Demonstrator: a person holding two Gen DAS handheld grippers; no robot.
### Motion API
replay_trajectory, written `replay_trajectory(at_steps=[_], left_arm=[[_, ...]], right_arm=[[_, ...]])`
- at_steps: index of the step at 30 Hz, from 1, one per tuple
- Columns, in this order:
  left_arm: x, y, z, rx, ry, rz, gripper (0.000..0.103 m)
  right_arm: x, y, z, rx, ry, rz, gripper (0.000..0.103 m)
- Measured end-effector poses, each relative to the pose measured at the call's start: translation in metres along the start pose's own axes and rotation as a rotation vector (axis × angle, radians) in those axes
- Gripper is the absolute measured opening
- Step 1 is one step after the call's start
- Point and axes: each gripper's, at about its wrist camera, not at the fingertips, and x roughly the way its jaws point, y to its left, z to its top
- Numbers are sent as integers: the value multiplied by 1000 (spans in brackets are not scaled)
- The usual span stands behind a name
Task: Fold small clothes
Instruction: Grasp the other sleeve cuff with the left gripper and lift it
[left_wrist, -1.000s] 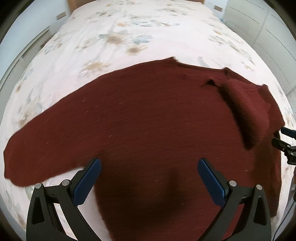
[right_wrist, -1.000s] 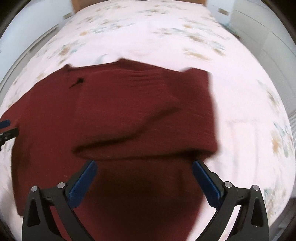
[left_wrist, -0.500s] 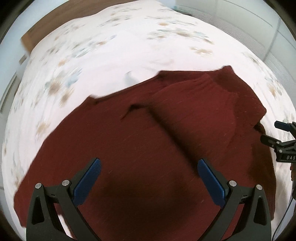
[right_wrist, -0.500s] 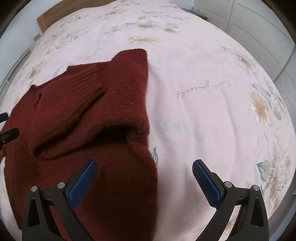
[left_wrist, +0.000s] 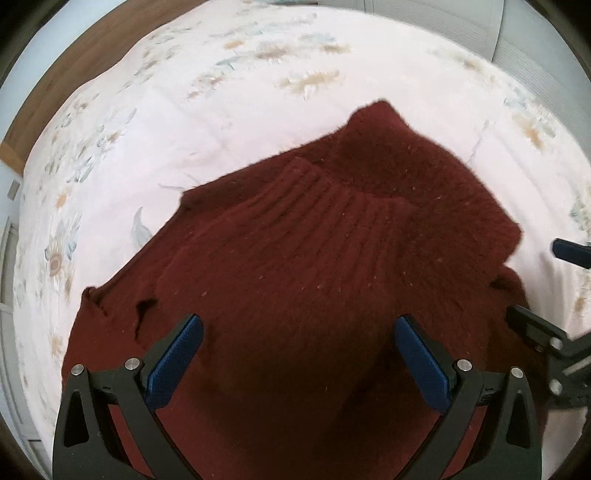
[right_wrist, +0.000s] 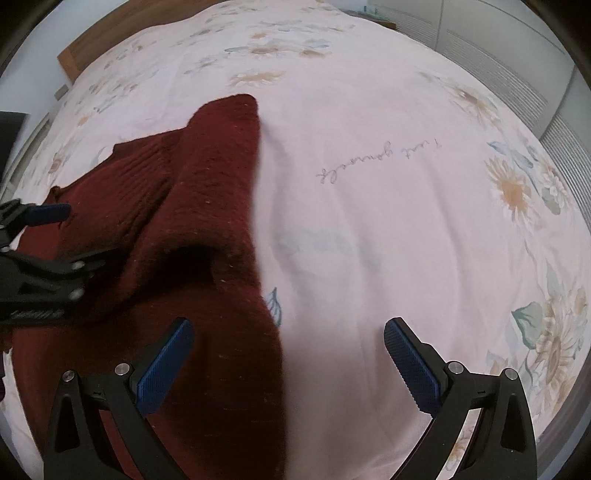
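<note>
Left gripper (left_wrist: 298, 349): jaws spread wide, blue pads (left_wrist: 173, 363) well apart, nothing held. It hangs over the sweater (left_wrist: 314, 258), dark red knit under both pads.

Sweater lies on the bed (left_wrist: 155, 122), on a pale pink floral cover. One sleeve (left_wrist: 332, 206) is folded across the body, ribbed cuff end toward the left, fold ridge running up to the right. A small dark gap at the neck (left_wrist: 142, 314) shows lower left. Wooden headboard (left_wrist: 74, 74) along the far left edge of the bed.

From the right wrist view, the sweater (right_wrist: 207, 206) fills the left half, its right edge running down the middle of the frame; the folded sleeve forms a raised hump with a dark hollow beneath. The left gripper's arm (right_wrist: 40, 273) comes in at the left edge over the knit.

Right gripper (right_wrist: 288, 352): jaws wide open, empty. Its left pad (right_wrist: 164, 367) is over the sweater's edge, right pad (right_wrist: 412, 363) over bare cover. Script lettering (right_wrist: 376, 160) is printed on the cover, upside down from here. White panelled wardrobe doors (right_wrist: 517, 66) stand beyond the bed, upper right.
</note>
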Motion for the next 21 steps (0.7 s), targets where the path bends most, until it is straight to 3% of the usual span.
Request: replay_trajectory(at_steps=[5, 8, 10, 11, 16, 21], left_arm=[[30, -2, 13, -18, 59, 12, 76], [35, -1, 20, -18, 60, -14, 54], [36, 5, 22, -25, 52, -4, 19], [35, 10, 23, -35, 42, 17, 14], [18, 43, 19, -116, -14, -22, 14], [-17, 98, -10, -246, -104, -12, 14]], right_arm=[[6, 0, -3, -6, 15, 6, 102], [8, 3, -3, -11, 17, 8, 102], [8, 5, 0, -14, 11, 9, 102], [8, 7, 2, -18, 8, 9, 102], [13, 19, 20, -61, -7, -6, 102], [27, 33, 39, -88, -8, -11, 102]])
